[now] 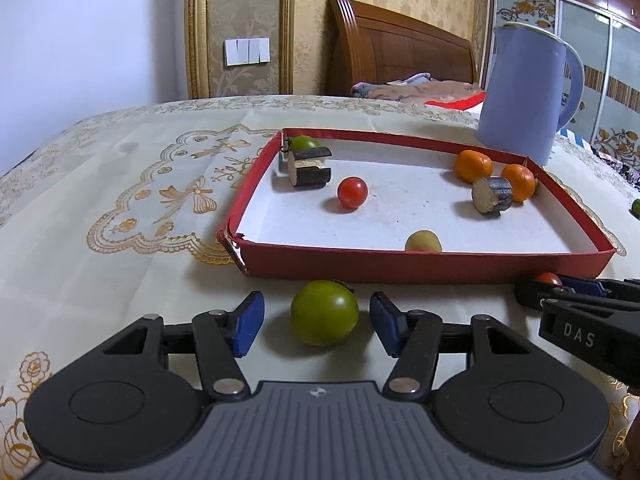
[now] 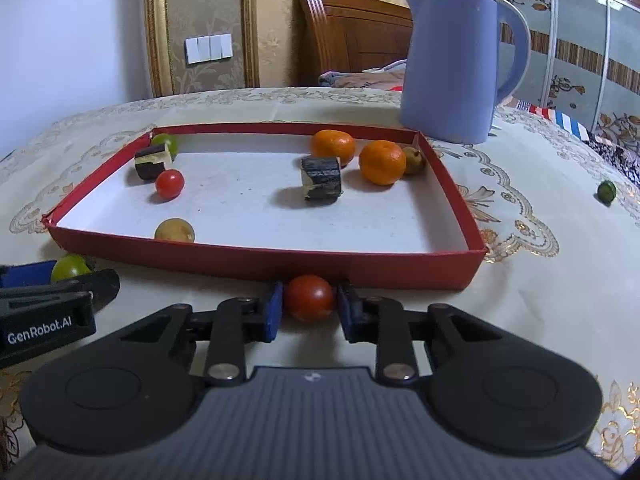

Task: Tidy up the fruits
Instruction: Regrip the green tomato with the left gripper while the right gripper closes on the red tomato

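A red tray with a white floor holds two oranges, a red tomato, a yellowish fruit, a green fruit, a small pear and dark sugarcane pieces. My left gripper is open, with a green tomato on the cloth between its pads. My right gripper is shut on a red tomato just in front of the tray's near wall.
A lilac kettle stands behind the tray at the right. A small green fruit lies on the cloth at the far right. The table has an embroidered cream cloth. A bed headboard stands behind.
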Motion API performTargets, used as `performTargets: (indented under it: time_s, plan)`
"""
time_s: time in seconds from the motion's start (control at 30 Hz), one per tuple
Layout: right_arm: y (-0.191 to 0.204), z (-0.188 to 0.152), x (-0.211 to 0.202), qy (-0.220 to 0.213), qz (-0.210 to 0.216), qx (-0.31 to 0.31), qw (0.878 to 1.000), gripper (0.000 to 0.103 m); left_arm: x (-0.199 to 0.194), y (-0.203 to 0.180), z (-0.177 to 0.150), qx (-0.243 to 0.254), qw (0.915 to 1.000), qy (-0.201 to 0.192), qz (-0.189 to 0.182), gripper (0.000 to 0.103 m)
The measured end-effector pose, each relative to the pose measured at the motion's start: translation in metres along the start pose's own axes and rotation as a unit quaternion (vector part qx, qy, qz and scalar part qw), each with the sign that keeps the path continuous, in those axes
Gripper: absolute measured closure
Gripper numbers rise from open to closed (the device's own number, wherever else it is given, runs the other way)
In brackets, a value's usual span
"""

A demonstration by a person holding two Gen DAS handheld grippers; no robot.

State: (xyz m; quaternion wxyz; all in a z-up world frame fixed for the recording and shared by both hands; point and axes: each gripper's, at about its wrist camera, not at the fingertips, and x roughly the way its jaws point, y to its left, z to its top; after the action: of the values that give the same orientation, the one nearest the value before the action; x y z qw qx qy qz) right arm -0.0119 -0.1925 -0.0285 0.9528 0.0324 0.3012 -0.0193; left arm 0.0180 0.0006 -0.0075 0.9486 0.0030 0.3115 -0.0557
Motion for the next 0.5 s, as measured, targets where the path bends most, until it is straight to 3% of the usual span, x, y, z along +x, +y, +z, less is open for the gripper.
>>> performTargets:
  time_s: [0.03, 0.13, 0.23, 0.33, 0.4, 0.5]
  plan:
    - [0.000, 0.000, 0.000, 0.001, 0.000, 0.000, 1.000, 0.077, 0.000, 0.001, 0.001, -0.003, 1.0000, 0.000, 0.000, 0.045]
    - [0.006, 0.000, 0.000, 0.001, -0.025, -0.013, 1.000, 0.060, 0.001, -0.001, 0.001, 0.003, 1.0000, 0.001, 0.003, 0.044]
    - [-0.002, 0.000, 0.000, 0.001, -0.014, 0.006, 1.000, 0.063, 0.001, -0.001, 0.001, 0.003, 1.0000, 0.001, 0.002, 0.044]
    - [-0.002, -0.001, -0.001, -0.002, -0.006, 0.004, 1.000, 0.079, 0.001, -0.002, 0.000, 0.000, 1.0000, -0.001, 0.005, 0.047]
    - [-0.001, -0.001, -0.001, -0.004, -0.005, 0.003, 1.000, 0.079, 0.000, -0.001, 0.000, -0.003, 1.0000, -0.003, 0.005, 0.060]
    - [-0.005, -0.001, -0.002, -0.006, 0.002, 0.015, 1.000, 0.079, -0.001, -0.001, 0.000, 0.002, 1.0000, -0.004, -0.002, 0.068]
